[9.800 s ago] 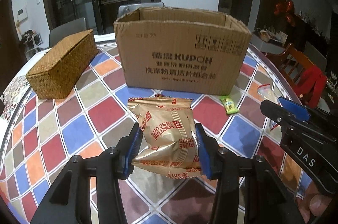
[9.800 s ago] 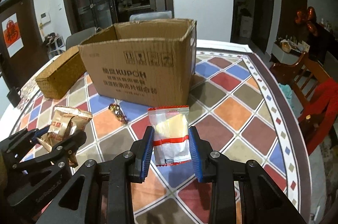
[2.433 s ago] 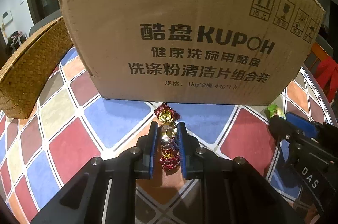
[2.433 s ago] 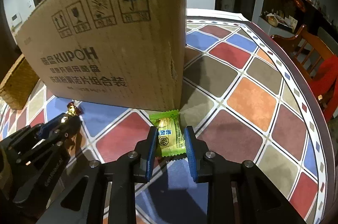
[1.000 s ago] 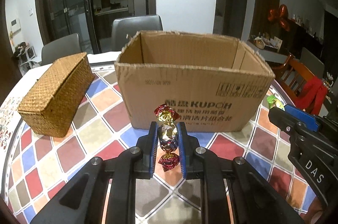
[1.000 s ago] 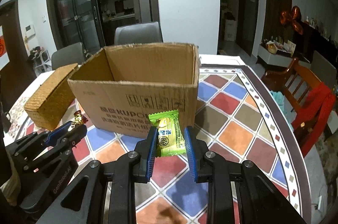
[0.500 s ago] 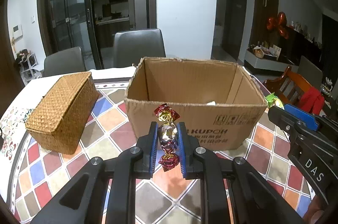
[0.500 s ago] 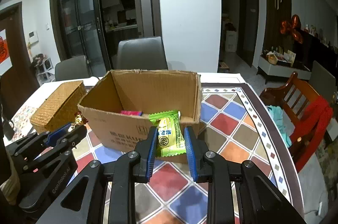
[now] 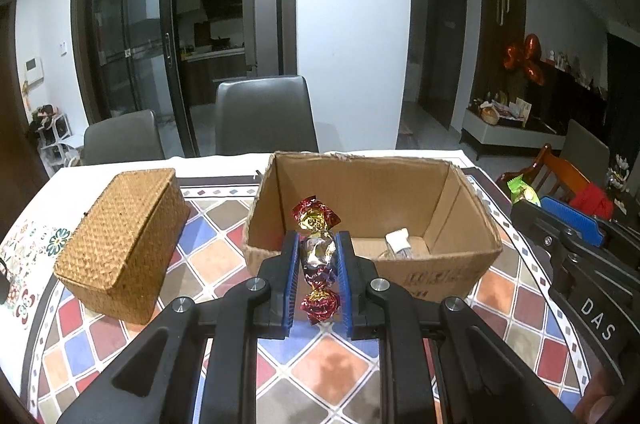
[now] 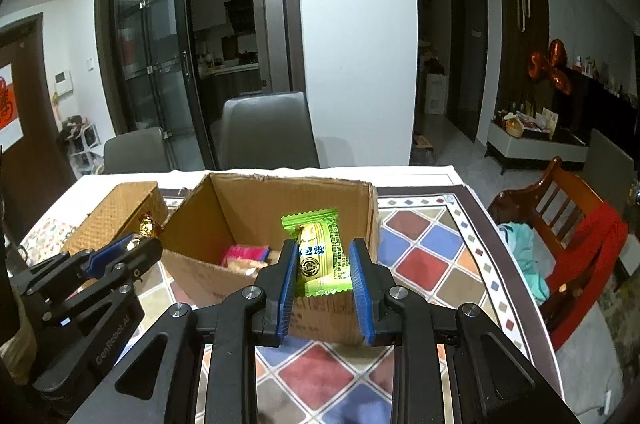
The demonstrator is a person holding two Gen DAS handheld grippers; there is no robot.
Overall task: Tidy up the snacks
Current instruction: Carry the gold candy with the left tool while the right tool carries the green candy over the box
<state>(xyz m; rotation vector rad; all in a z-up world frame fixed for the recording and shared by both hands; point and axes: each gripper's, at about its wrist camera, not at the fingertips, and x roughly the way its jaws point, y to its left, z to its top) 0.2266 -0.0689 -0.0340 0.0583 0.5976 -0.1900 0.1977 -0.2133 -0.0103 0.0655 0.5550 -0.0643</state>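
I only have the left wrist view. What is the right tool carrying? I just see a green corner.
Observer: The right tool is shut on a green candy packet, with printed writing on its front.
Operator: Anything in the box besides that white packet?
Observer: Yes, a pink packet lies inside, just behind the near wall.
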